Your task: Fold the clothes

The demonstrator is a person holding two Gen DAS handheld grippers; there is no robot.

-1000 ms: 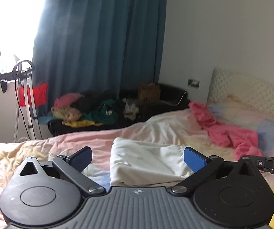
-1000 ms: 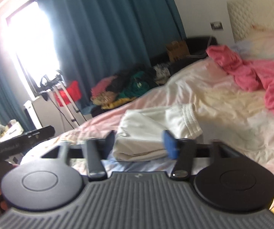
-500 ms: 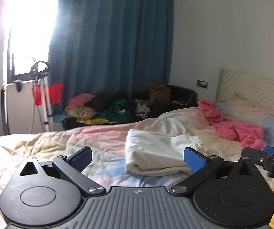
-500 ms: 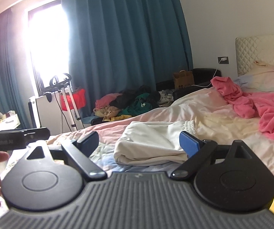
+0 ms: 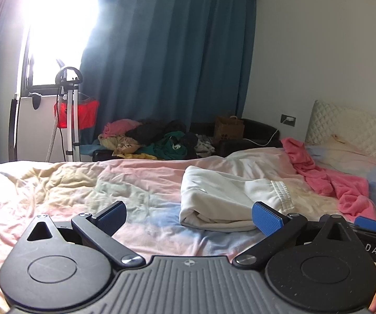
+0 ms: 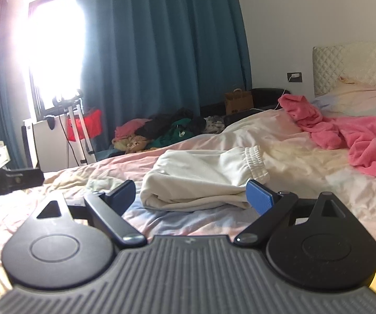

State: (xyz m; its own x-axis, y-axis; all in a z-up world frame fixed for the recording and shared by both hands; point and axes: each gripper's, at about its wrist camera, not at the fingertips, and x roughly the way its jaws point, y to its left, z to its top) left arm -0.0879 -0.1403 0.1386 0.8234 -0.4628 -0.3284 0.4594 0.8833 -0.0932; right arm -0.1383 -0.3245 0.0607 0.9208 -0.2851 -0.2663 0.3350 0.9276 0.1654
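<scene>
Both my grippers gape empty before the folded white sweatpants (image 6: 203, 175).
Best pinch: near folded edge, left gripper (image 5: 189, 214) and right gripper (image 6: 192, 193) apart.

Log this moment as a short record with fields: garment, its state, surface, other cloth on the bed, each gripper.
garment: white garment
state: folded over, elastic waistband toward the headboard
surface: pastel bedspread
other cloth on bed: pink garment, crumpled, apart from the white one
left gripper: open, holding nothing, short of the white garment
right gripper: open, holding nothing, low before the garment's near edge
</scene>
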